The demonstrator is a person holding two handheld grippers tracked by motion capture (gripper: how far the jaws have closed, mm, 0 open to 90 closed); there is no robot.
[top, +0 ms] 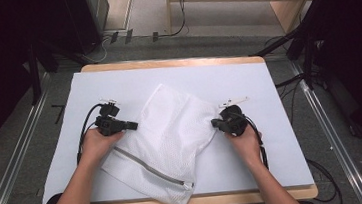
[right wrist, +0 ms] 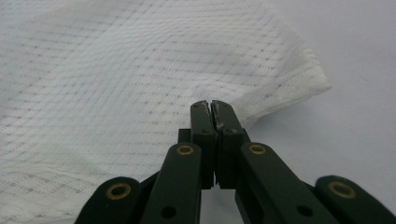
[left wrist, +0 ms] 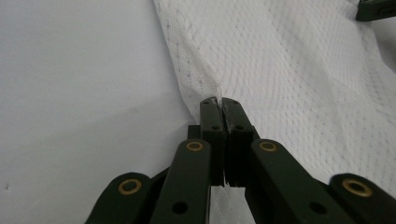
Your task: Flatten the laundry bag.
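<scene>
On a rectangular wooden table (top: 175,62), whose pale rounded rim shows at the far and near edges, lies a smooth white sheet (top: 247,80) that covers nearly the whole top. In the middle of the sheet sits a white mesh laundry bag (top: 169,133), soft and rumpled, set at a slant so that one corner points away from the person and the opposite corner hangs just over the near edge of the table. The cloth is a fine net with rows of tiny holes, and it bulges in low folds across its middle. A grey zip (top: 150,167) runs in a straight diagonal line along the bag's near side, ending at a small pull near the lower corner.

The left gripper (top: 132,126), black hard plastic with brass-coloured rivets on its hinged arms, is pinched tight on the bag's left edge; in the left gripper view the jaws meet flat with a thin fold of mesh caught between them. The right gripper (top: 216,123) is of the same make and is clamped on the bag's right edge, next to a rounded, hemmed corner that shows in the right gripper view. A thin black cable (top: 84,131) curves from the left gripper across the sheet.
</scene>
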